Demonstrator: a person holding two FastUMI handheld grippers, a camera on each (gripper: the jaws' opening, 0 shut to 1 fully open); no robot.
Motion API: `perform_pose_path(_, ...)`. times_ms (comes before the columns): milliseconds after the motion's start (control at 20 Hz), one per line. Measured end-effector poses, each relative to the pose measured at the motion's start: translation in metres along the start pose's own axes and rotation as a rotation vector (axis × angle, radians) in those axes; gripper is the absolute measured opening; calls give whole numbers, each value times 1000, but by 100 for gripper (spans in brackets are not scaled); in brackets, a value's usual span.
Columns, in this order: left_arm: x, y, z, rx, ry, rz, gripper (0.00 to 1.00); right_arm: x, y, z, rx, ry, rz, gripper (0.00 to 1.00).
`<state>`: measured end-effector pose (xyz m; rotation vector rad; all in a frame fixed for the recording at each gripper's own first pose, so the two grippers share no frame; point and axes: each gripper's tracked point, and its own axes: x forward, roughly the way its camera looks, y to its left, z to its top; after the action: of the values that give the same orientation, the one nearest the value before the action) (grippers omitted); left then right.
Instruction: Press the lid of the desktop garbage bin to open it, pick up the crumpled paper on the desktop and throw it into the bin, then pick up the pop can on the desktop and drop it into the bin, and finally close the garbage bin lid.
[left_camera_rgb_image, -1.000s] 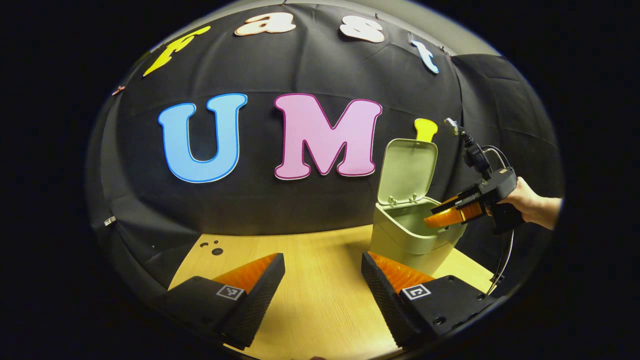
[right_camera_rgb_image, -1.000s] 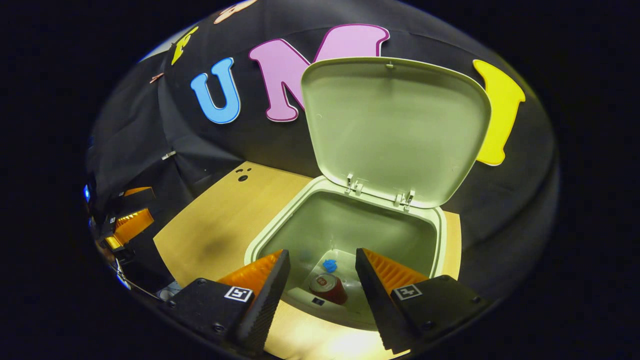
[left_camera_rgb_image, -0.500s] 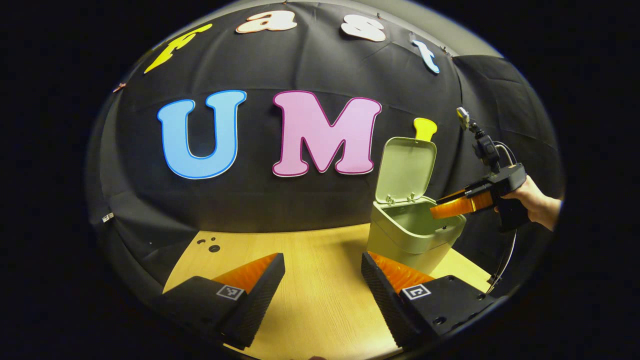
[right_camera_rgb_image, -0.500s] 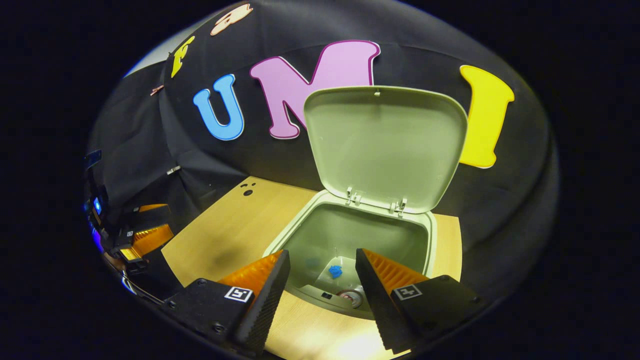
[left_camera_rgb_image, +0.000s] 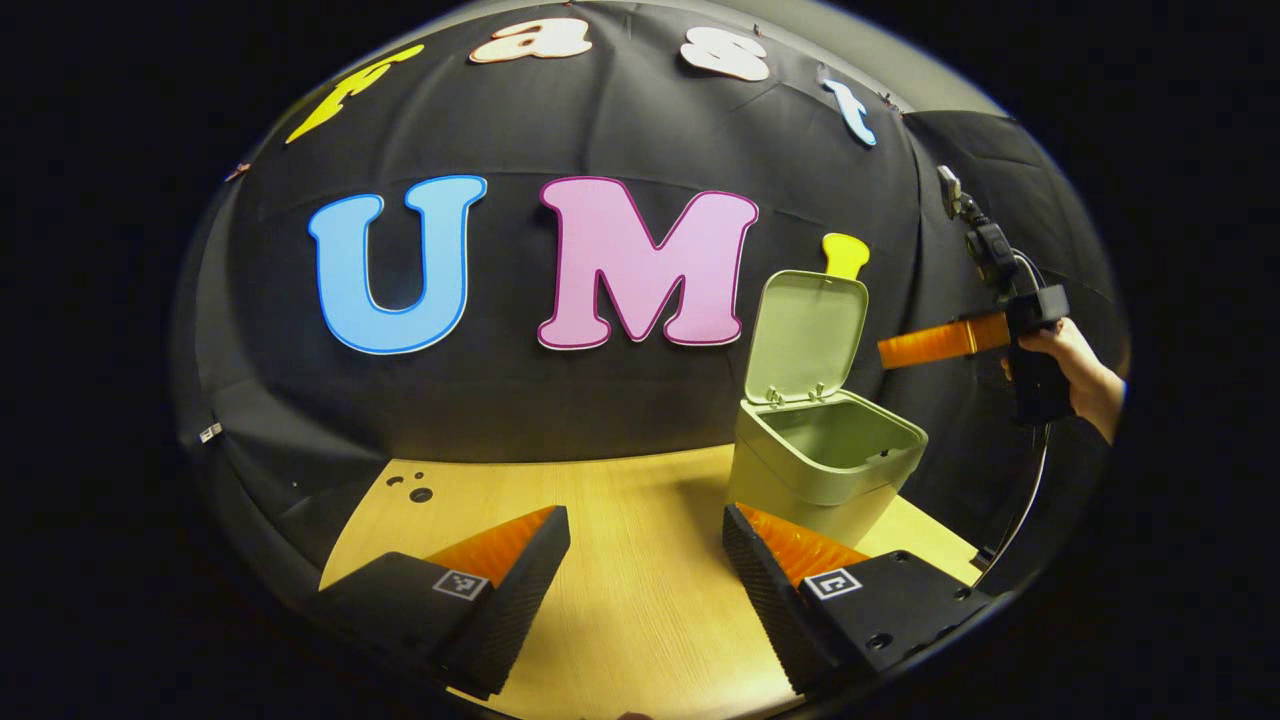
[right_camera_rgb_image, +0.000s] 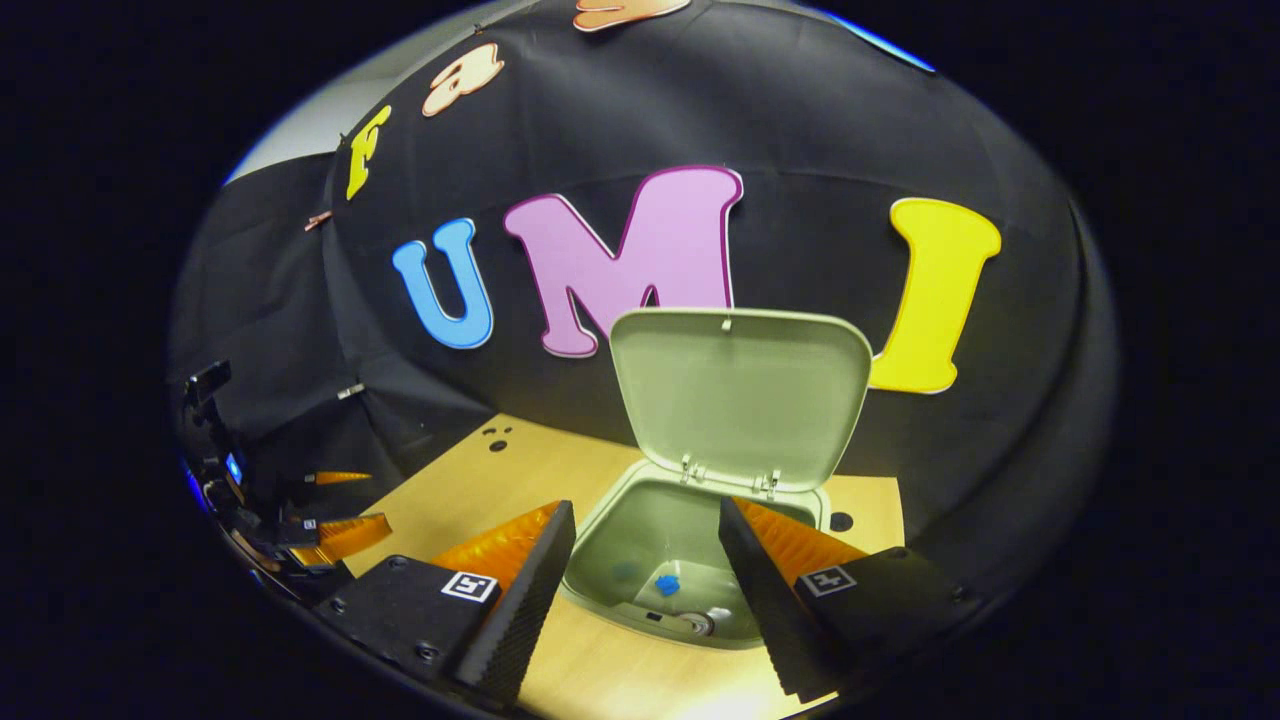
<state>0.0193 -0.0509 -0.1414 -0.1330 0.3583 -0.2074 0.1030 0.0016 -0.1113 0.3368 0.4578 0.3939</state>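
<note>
The pale green bin (left_camera_rgb_image: 815, 478) stands on the wooden table's right side, its lid (left_camera_rgb_image: 805, 335) raised upright. My right gripper (left_camera_rgb_image: 885, 351), held by a hand (left_camera_rgb_image: 1085, 380), hovers level above and to the right of the bin's rim, beside the lid. From the right gripper view I look down into the bin (right_camera_rgb_image: 600, 545), where the pop can's top (right_camera_rgb_image: 697, 624) and a small blue crumpled piece (right_camera_rgb_image: 667, 584) lie on the bottom. My right gripper (right_camera_rgb_image: 645, 575) is open and holds nothing. My left gripper (left_camera_rgb_image: 645, 565) is open low over the table, left of the bin.
The wooden table (left_camera_rgb_image: 620, 500) reaches back to the black cloth wall, with small dark holes (left_camera_rgb_image: 420, 493) at its far left. A cable (left_camera_rgb_image: 1020, 510) hangs below the right hand. My left gripper (right_camera_rgb_image: 335, 503) sits at the table's left edge.
My right gripper has risen from inside the bin's mouth to above its rim and pulled back, staying open. The can stays inside the bin. My left gripper has barely moved.
</note>
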Motion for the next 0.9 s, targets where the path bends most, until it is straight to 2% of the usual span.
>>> perform_pose_path(300,-2,-4,-1,5,-3,-10,99,-7,4,59,-22,-144,-13,94)
perform_pose_path(650,-7,-4,-4,-9,-2,-8,99,8,-2,124,-28,-268,-44,94)
perform_pose_path(700,-9,-3,-5,-13,-4,-8,98,12,-6,130,-27,-274,-60,94)
perform_pose_path(750,-10,-2,-5,-14,-4,-5,99,18,-12,134,-32,-282,-80,99)
perform_pose_path(800,-11,-1,-4,-15,-5,1,98,22,-18,137,-37,-286,-103,94)
perform_pose_path(900,-14,2,-6,-22,-5,12,99,32,-26,140,-38,-292,-134,94)
